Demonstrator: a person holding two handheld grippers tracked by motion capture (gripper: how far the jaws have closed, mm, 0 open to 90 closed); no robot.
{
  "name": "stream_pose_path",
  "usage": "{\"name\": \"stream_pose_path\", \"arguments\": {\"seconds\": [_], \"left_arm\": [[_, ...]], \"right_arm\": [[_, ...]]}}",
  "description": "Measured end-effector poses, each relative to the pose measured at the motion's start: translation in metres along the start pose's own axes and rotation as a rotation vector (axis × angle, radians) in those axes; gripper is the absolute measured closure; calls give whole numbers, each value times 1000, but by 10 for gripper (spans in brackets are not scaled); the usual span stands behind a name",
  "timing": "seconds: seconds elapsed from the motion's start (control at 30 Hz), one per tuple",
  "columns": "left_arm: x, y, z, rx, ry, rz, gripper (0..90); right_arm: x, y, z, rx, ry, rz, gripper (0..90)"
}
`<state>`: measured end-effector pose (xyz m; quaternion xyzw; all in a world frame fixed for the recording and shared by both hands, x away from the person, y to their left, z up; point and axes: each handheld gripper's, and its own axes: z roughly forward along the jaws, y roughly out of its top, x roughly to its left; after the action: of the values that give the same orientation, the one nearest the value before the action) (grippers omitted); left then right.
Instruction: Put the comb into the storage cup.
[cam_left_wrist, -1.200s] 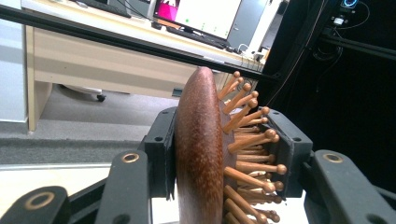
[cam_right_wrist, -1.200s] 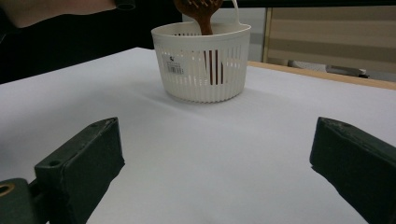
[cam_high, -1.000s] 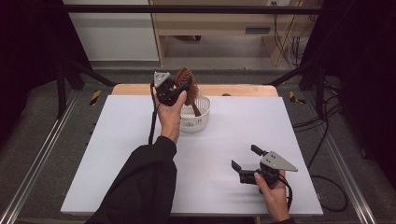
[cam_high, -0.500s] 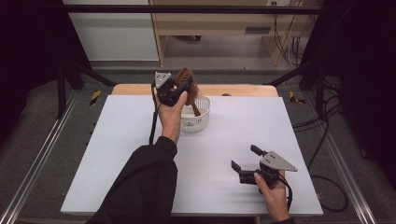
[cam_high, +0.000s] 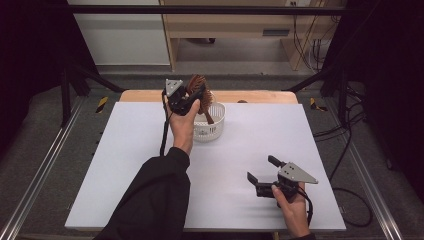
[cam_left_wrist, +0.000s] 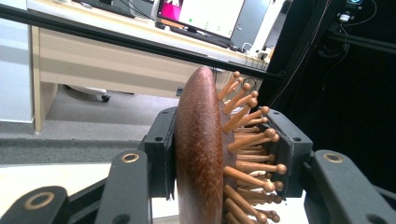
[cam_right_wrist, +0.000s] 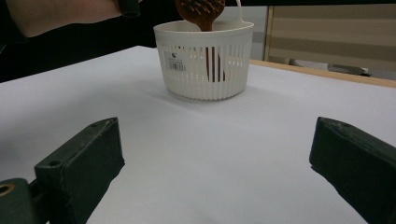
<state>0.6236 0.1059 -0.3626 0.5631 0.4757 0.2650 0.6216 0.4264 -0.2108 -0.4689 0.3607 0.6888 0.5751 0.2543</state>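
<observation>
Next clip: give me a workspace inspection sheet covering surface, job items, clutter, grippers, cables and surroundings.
Surface: white tabletop on a wooden table.
Job's things: brown wooden hairbrush with peg bristles, handle down inside the white slatted plastic basket.
Clutter: nothing seen.
Grippers: left hand-held gripper shut on the brush head; right hand-held gripper open, low over the tabletop, holding nothing.
Cables: black cable trailing from the left hand-held gripper; more on the floor at right.
Surroundings: wooden desk, monitor, dark curtains.

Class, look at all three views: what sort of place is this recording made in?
Probably a lab or office set up for recording: a white table inside a black metal frame, a computer monitor on a light wooden desk, and loose black cables on the floor.
</observation>
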Motion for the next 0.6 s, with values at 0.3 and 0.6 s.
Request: {"name": "stream_pose_path", "arguments": {"seconds": [0.3,0.6], "left_arm": [[5,-1,0,-5,-6,-6,505],[7,1,-4,19,-10,16,498]], "right_arm": [[0,0,1,3,2,-1,31],[1,0,2,4,0,-5,32]]}}
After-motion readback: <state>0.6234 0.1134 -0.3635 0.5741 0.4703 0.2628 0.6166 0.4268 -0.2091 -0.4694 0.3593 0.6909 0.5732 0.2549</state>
